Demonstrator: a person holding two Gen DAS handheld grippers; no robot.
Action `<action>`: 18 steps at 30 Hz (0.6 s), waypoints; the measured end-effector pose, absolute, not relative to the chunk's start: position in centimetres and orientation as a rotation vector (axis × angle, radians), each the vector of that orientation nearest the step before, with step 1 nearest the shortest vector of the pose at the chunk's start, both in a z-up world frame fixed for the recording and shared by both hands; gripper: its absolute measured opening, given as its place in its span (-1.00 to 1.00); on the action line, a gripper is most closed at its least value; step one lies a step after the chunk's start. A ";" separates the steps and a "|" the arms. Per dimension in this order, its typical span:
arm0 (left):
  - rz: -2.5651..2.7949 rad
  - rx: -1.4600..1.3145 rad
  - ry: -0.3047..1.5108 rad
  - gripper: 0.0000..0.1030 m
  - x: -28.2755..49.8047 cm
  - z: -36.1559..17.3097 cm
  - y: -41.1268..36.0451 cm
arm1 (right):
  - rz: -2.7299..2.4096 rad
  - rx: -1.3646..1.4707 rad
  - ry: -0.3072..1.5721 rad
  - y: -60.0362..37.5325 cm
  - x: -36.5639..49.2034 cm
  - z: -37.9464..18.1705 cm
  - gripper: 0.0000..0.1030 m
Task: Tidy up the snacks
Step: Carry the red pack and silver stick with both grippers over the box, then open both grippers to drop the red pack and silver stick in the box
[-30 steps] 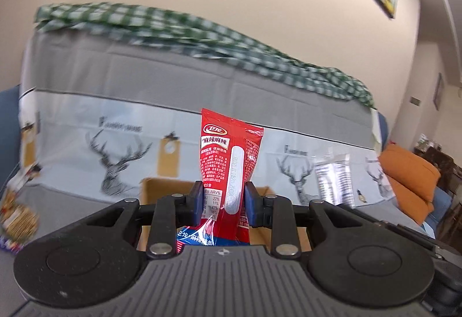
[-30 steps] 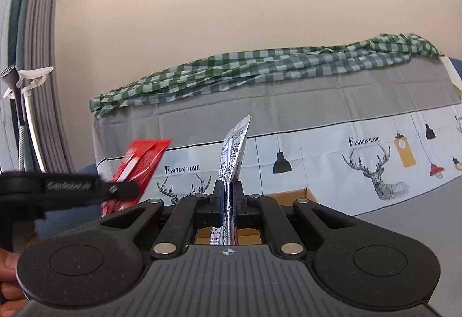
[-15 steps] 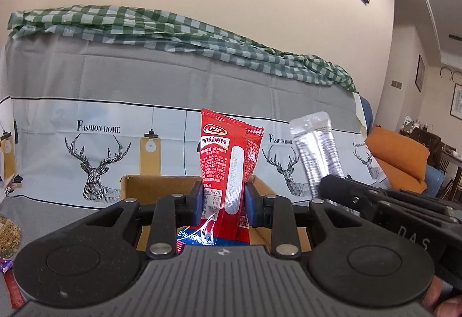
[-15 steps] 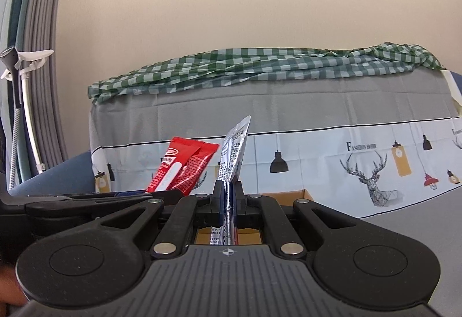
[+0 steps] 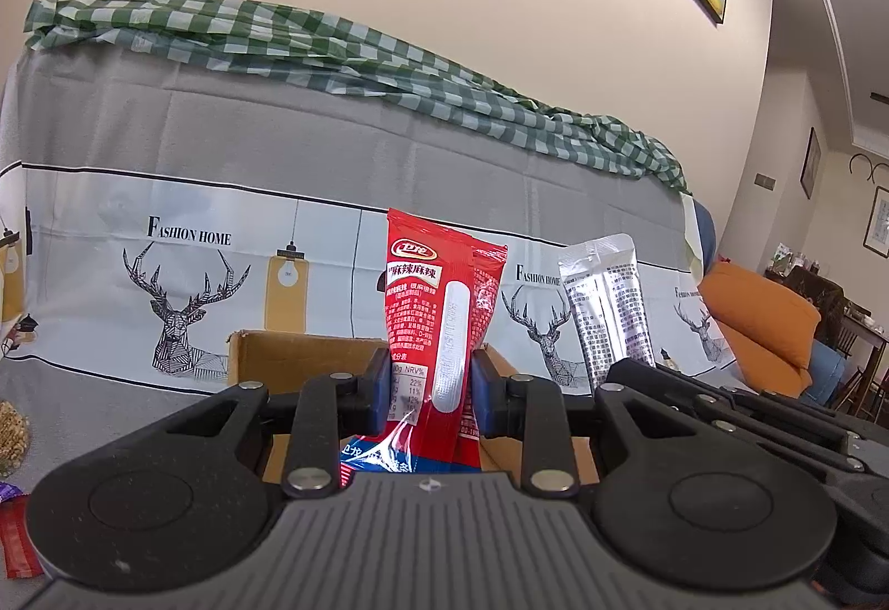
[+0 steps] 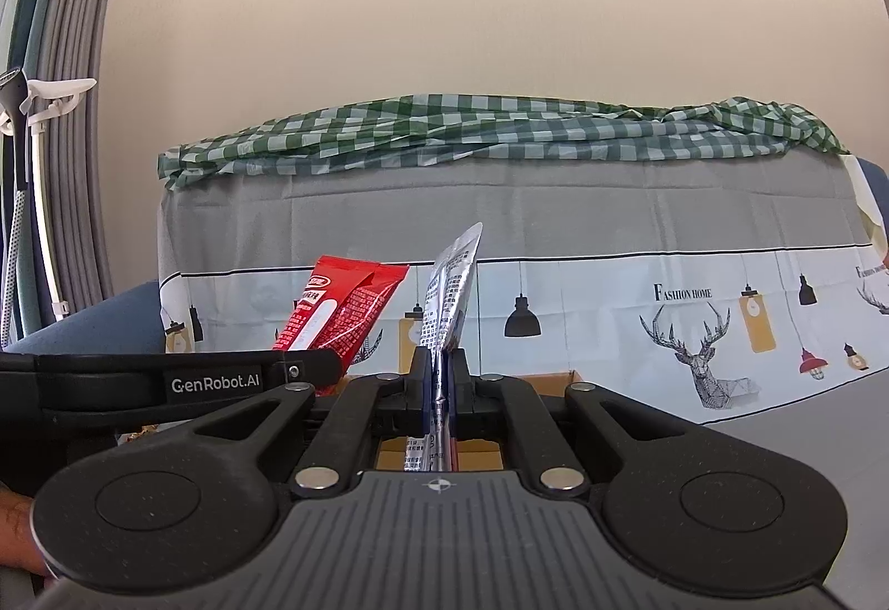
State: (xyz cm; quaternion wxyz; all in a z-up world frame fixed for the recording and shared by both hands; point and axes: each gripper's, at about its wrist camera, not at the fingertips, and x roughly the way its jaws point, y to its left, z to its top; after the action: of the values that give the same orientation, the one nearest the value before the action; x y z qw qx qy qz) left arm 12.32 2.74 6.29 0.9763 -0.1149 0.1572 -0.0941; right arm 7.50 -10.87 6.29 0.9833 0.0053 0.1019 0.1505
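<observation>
Left wrist view: the left gripper [image 5: 428, 385] is clamped on an upright red plastic snack packet [image 5: 439, 326] at frame centre, above an open brown cardboard box [image 5: 289, 360]. Right wrist view: the right gripper [image 6: 439, 388] pinches a thin silver foil sachet [image 6: 450, 299] edge-on, upright at centre.

red snack packet [image 5: 439, 326]: upright, white oval window down the front, white-on-red print, blue-and-clear bottom end; pinched at its lower half, top sticking up over the cardboard box [image 5: 289, 360]. silver foil packet [image 6: 451, 296]: thin, flat, black print, pinched near its bottom, standing upright, just beside the red one. box open-topped, brown, behind and below both.
</observation>
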 end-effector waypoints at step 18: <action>-0.202 -0.242 0.331 -0.11 13.1 6.0 2.5 | 0.306 0.006 0.214 -10.9 7.3 6.4 -0.86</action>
State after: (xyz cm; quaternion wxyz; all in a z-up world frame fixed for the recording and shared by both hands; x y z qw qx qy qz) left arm 13.11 2.51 6.04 0.9741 -0.1198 0.1638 -0.1000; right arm 7.26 -10.89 6.37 0.9826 0.0032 0.1064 0.1521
